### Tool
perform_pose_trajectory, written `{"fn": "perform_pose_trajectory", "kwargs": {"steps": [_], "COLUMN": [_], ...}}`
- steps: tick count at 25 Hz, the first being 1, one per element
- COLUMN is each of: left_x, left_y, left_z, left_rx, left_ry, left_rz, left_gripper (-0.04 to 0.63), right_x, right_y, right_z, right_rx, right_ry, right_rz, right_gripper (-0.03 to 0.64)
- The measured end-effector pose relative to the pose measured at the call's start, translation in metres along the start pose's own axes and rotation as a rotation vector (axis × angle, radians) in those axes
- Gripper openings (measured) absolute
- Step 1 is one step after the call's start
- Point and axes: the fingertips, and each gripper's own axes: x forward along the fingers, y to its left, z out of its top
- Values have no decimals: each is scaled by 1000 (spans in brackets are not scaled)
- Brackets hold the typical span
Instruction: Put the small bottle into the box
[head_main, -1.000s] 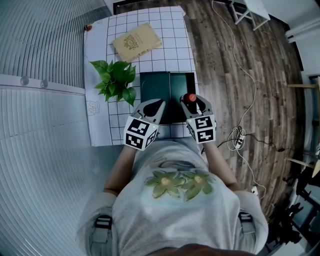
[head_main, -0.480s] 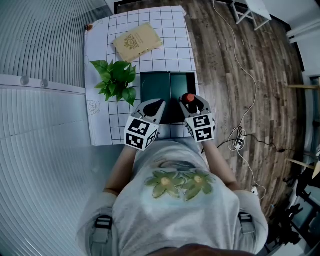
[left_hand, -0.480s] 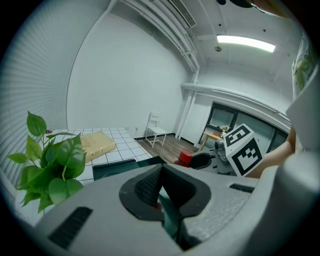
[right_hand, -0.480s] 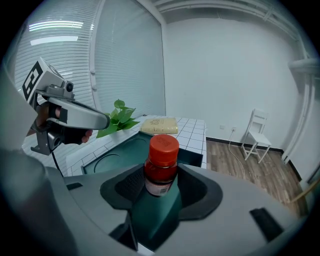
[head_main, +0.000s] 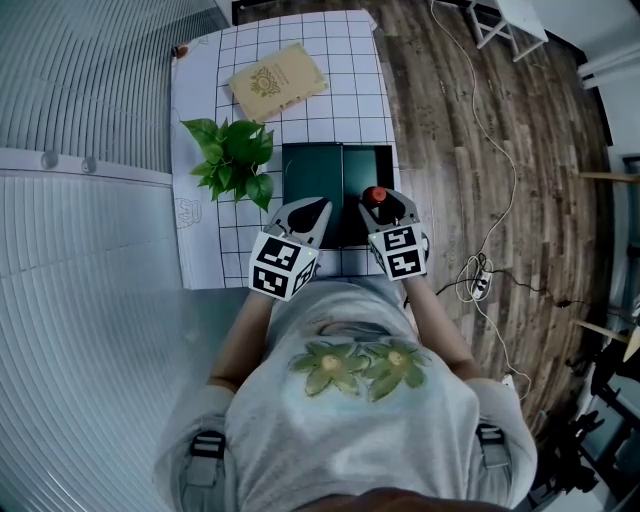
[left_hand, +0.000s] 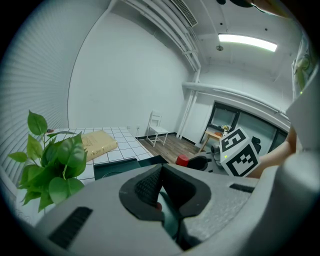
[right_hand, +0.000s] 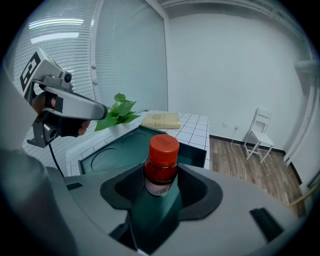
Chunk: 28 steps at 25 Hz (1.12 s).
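The small bottle has a red cap and red contents, and my right gripper is shut on its body, holding it upright. In the head view the bottle hangs over the near right part of the open dark green box. The box lies just ahead of the jaws, with a round recess in its left half and a deeper right half. My left gripper hovers at the box's near left edge. Its jaws are shut with nothing between them.
A leafy green plant stands left of the box on the white gridded mat. A tan book lies at the mat's far end. The mat's right edge meets wooden floor with cables. A white chair stands farther off.
My right gripper and the bottle have shifted slightly left, further over the box. The left gripper has stayed in place.
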Motion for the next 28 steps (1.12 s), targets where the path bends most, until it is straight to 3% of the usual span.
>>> {"fn": "perform_pose_trajectory", "kwargs": {"steps": [28], "left_x": [-1], "left_y": [7], "left_z": [-2], "left_rx": [-10], "left_ry": [-3], "left_rz": [5], "left_gripper": [6], "right_x": [27], "right_y": [8], "right_z": [-20], "right_rx": [-68], "right_ry": [82], "right_rz": [9], "right_gripper": [195]}}
